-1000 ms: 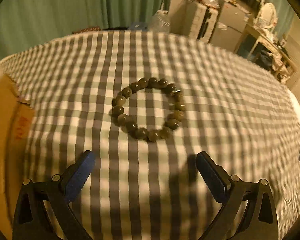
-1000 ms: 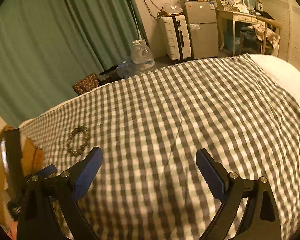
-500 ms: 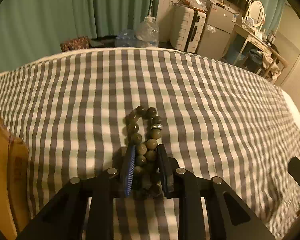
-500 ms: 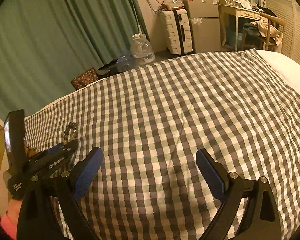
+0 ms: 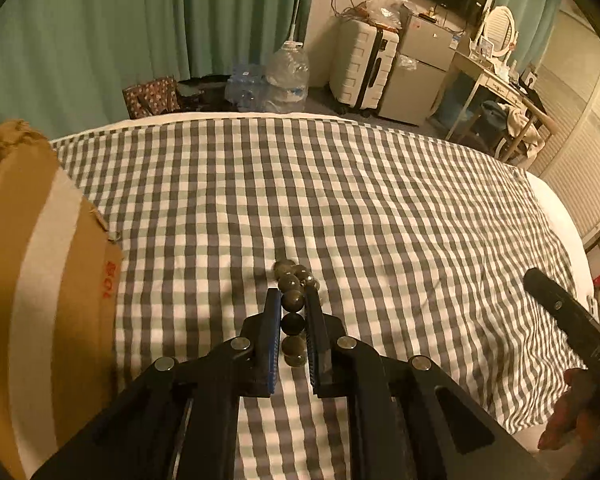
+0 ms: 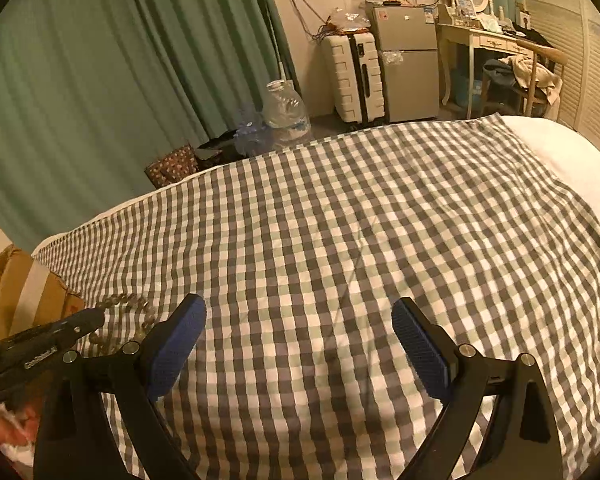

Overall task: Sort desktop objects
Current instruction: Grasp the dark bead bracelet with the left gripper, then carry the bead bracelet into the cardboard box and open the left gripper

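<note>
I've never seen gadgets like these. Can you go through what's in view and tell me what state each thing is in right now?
left gripper: shut on the bead bracelet.
bead bracelet: pinched between the pads, squeezed into a narrow strand.
right gripper: open, nothing between its fingers.
cardboard box: beside the cloth at the left; whether it is open cannot be told.
checked cloth: spread flat, slightly wrinkled.
water jug: upright on the floor.
</note>
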Available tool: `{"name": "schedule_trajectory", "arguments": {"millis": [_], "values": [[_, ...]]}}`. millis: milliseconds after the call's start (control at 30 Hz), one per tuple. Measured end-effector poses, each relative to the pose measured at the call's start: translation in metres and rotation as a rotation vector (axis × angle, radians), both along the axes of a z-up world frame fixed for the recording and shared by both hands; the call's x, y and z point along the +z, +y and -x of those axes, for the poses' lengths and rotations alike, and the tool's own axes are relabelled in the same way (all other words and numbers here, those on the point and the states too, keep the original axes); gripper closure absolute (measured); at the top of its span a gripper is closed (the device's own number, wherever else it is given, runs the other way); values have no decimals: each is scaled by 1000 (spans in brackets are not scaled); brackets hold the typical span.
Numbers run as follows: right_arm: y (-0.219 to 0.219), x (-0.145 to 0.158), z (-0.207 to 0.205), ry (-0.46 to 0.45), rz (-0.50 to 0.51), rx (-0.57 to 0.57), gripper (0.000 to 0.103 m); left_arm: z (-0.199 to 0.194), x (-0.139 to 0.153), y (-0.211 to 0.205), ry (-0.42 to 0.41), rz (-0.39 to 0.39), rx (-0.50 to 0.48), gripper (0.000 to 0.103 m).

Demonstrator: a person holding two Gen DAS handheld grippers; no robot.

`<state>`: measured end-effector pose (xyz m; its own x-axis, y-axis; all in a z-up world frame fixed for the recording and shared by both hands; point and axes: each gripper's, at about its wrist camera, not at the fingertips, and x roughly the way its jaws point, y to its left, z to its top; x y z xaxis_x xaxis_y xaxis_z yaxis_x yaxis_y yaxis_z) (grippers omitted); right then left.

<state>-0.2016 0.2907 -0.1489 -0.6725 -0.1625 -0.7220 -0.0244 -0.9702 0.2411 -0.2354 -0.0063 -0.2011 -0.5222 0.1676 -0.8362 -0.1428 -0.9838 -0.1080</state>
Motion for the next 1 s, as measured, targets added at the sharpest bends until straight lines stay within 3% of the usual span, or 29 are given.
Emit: {"name": "schedule_trajectory", "arguments": {"millis": [300,533,767,1000], "values": [[3,14,-13,37,9,-7,8,-21,24,12,16,16,-12,92],[1,30,-29,72,-4,14,8,-38,64,6,49,-30,13,92],[-10,64,-53,144,-26,36,8,-63,150,-36,186,-93,56,92],[-52,91,-76,178,-36,143,8,-66,193,-101,223,-79,175,92]]}}
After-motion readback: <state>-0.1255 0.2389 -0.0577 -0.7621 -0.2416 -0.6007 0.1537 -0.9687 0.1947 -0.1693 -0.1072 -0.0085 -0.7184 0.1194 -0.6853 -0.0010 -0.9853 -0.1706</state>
